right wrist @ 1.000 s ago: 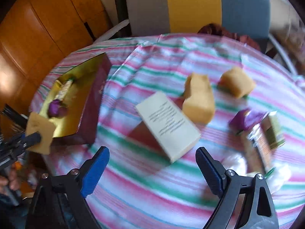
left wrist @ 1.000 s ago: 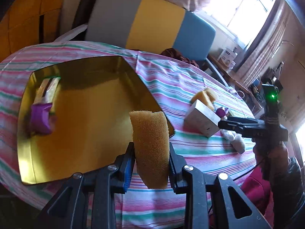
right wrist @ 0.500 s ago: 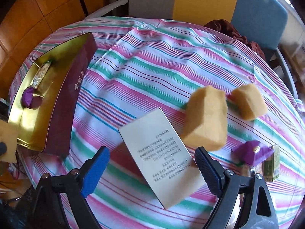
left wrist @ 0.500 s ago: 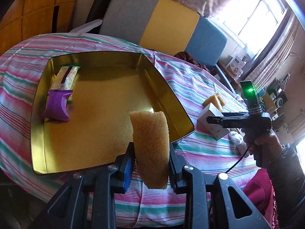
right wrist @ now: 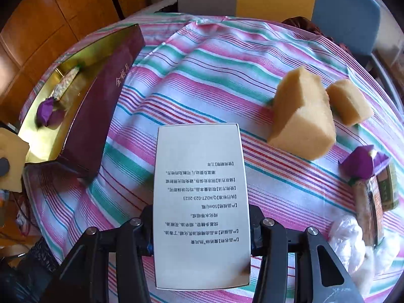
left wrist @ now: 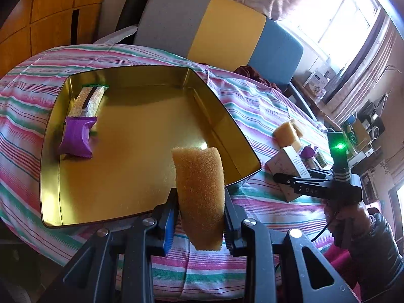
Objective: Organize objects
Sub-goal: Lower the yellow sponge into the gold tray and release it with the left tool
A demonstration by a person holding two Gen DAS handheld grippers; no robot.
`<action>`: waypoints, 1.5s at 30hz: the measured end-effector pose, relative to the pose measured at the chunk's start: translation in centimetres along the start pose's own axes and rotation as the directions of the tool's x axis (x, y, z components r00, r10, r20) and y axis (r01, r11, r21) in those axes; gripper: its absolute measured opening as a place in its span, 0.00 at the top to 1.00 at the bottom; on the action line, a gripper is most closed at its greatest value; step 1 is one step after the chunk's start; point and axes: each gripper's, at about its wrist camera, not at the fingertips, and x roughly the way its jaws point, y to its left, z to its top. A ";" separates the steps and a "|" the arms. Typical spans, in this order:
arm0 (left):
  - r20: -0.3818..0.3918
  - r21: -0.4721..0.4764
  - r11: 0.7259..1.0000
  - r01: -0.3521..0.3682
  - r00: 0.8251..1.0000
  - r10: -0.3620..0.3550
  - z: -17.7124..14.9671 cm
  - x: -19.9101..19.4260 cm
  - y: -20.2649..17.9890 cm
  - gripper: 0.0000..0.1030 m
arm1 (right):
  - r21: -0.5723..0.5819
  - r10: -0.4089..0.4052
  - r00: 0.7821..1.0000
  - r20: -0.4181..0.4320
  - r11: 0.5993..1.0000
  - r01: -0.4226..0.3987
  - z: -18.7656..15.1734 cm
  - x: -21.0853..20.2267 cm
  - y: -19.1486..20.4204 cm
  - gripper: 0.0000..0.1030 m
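My left gripper (left wrist: 199, 223) is shut on a yellow sponge (left wrist: 200, 194) and holds it upright over the near right corner of the gold tin tray (left wrist: 50, 176). The tray holds a purple packet (left wrist: 77, 140) and a snack bar (left wrist: 88, 99). My right gripper (right wrist: 202, 232) has its jaws against both sides of a white printed box (right wrist: 200, 202) on the striped tablecloth. It also shows in the left wrist view (left wrist: 290, 179). The tray's maroon side (right wrist: 101, 106) lies left of the box.
Two more yellow sponges (right wrist: 303, 118) (right wrist: 349, 102) lie right of the box. A purple packet (right wrist: 361, 164), snack bars (right wrist: 371, 202) and white plastic wrap (right wrist: 351, 242) sit at the far right. A grey, yellow and blue chair (left wrist: 214, 32) stands behind the table.
My right gripper moved forward and closed around the white box. My left gripper, still holding the sponge, drew back and rose, so the whole tray shows.
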 end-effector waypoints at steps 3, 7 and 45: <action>0.005 0.009 1.000 -0.013 1.000 0.013 0.0 0.0 -0.2 0.70 | -0.017 -0.012 1.000 0.020 1.000 0.012 -0.3 -0.1 0.4 0.51; 0.067 0.000 1.000 -0.021 0.998 0.021 0.9 -1.6 0.7 0.70 | -0.018 -0.009 1.000 0.029 1.000 0.009 -0.6 -0.4 0.4 0.51; -0.052 -0.130 0.932 -0.337 0.941 0.333 0.9 -0.1 9.8 0.64 | -0.039 -0.033 0.999 0.031 0.999 0.034 -0.8 -0.1 0.3 0.51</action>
